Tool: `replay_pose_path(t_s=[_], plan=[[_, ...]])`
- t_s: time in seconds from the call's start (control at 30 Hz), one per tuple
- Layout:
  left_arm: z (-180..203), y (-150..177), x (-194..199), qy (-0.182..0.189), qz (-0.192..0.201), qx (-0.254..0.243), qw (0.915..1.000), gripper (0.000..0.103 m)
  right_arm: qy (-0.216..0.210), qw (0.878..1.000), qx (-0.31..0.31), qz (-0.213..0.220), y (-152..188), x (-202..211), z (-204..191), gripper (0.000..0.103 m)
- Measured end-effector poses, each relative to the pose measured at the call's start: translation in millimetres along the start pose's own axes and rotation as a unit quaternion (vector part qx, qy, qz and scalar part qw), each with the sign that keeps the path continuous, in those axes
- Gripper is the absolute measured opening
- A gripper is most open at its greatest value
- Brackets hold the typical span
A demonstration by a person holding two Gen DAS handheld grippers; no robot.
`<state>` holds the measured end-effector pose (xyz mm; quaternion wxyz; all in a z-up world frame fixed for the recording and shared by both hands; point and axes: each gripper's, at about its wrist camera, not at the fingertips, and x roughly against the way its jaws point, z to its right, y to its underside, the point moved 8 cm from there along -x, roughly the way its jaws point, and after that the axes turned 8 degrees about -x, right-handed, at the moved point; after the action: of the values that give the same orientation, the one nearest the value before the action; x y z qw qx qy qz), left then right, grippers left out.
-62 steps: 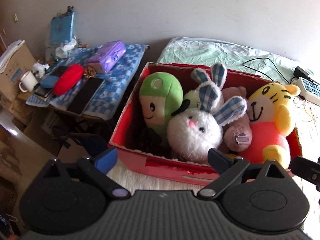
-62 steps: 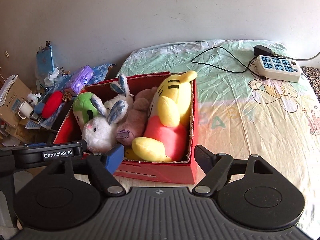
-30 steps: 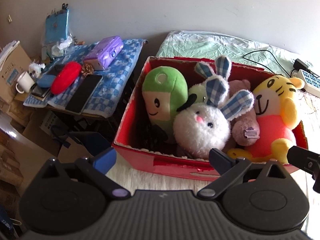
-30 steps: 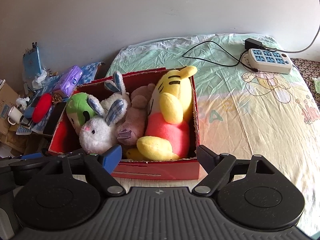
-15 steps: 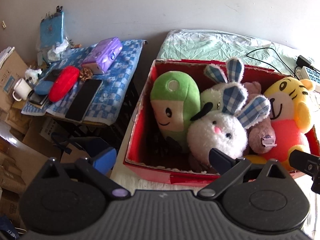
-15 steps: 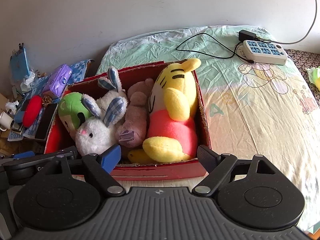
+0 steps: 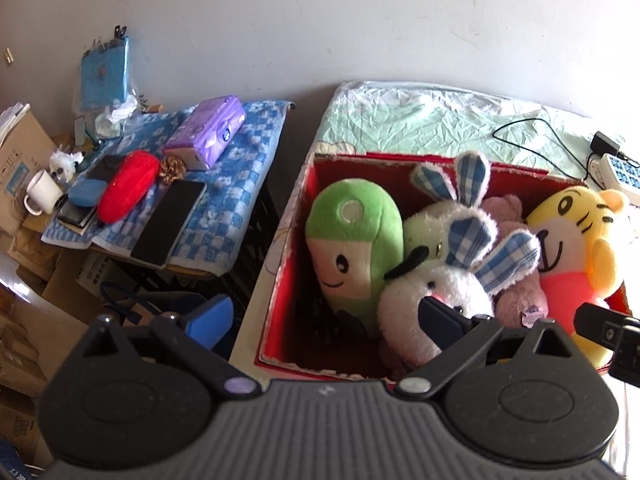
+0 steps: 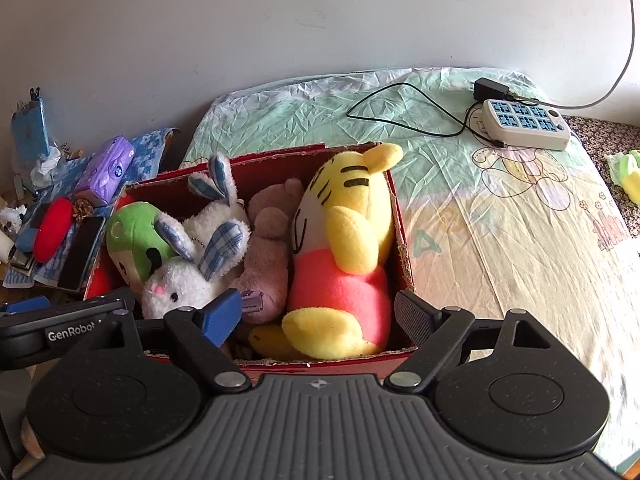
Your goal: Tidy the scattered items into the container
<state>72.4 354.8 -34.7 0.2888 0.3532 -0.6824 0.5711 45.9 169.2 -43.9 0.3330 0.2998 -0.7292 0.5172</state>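
A red cardboard box [image 7: 280,280] [image 8: 402,240] stands on the bed. It holds a green plush [image 7: 356,240] [image 8: 132,240], a white rabbit plush with blue checked ears [image 7: 440,292] [image 8: 188,280], a mauve bear [image 8: 268,256] and a yellow tiger plush [image 7: 572,248] [image 8: 344,248]. My left gripper [image 7: 324,316] is open and empty over the box's near left corner. My right gripper [image 8: 320,316] is open and empty over the box's near edge. A small green and yellow item [image 8: 626,168] lies at the bed's far right.
A low stand with a blue checked cloth [image 7: 240,184] left of the bed carries a purple case [image 7: 208,132], a red pouch [image 7: 128,184], a phone [image 7: 168,224] and a mug [image 7: 42,192]. A power strip [image 8: 524,124] and cable lie on the bedsheet [image 8: 500,232]. Cardboard boxes [image 7: 20,152] stand at the left.
Both grippers have moved closer over the box, which sits lower and nearer in both views. Both stayed open and empty. The plush toys have not moved.
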Motion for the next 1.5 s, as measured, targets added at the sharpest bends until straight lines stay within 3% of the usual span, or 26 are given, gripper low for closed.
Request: replay_pose_path(t_s=[0.77,1.5], plan=[[6.4,7.2,-4.4,0.037,-0.012,-0.003,0.9992,0.1,-0.003,1.0,-0.006,-0.005,4.2,-2.3,-5.5,0.086],[8.6,16.3,1.7,0.036,-0.004,-0.015,0.9992,0.1,0.011,1.0,0.009,0.007,13.7,7.5,-10.4,0.086]])
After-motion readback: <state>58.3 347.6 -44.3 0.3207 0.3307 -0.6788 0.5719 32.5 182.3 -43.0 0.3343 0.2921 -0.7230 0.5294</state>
